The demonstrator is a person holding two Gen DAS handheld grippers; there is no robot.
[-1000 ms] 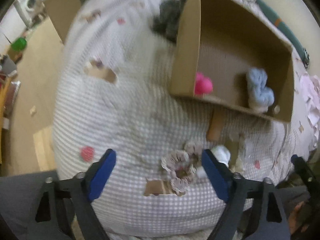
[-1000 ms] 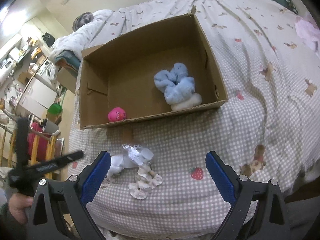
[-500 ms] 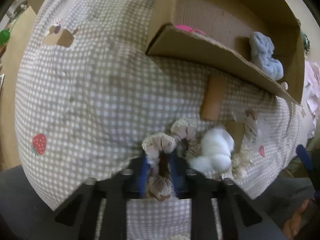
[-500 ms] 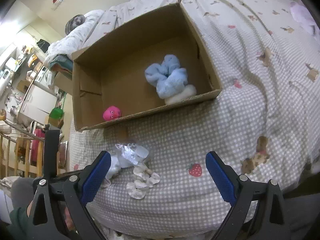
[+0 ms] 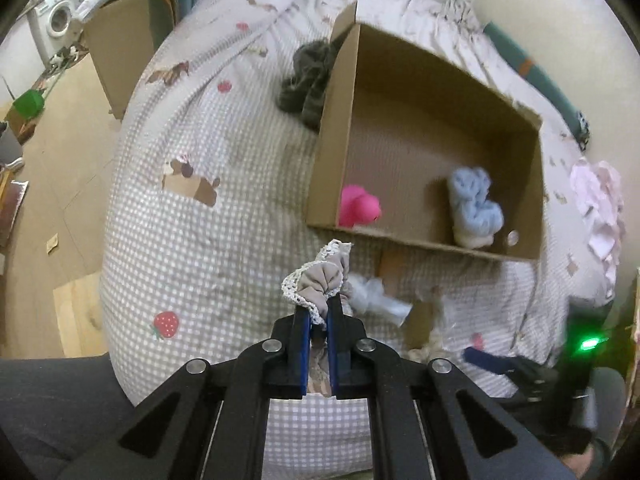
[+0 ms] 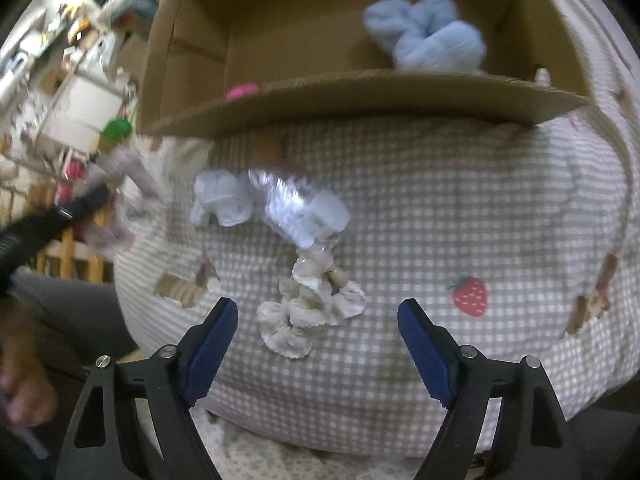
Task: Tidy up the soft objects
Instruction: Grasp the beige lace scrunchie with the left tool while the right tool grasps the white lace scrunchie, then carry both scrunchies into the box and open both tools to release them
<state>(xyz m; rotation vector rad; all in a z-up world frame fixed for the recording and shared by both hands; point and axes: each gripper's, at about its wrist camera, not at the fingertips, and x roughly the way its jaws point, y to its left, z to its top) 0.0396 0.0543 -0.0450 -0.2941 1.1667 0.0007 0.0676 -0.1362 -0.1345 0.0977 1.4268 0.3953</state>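
The pink toy (image 6: 242,91) barely peeks over the cardboard box (image 6: 360,96) wall. Left edge of the right wrist view smears: a hand (image 6: 24,392), cut off. Grey bundle (image 5: 306,80) half hidden behind the box.

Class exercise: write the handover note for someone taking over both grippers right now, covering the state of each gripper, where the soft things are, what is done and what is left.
Left gripper: shut on the beige scrunchie, lifted off the bedspread.
Right gripper: no grip yet, jaws closing above the white scrunchie.
Box: holds the blue scrunchie and the pink toy.
On the bedspread: white scrunchie, white fluffy thing, clear wrapper.
Done: two things boxed, beige scrunchie picked up.
Left: box the beige scrunchie, then the rest.
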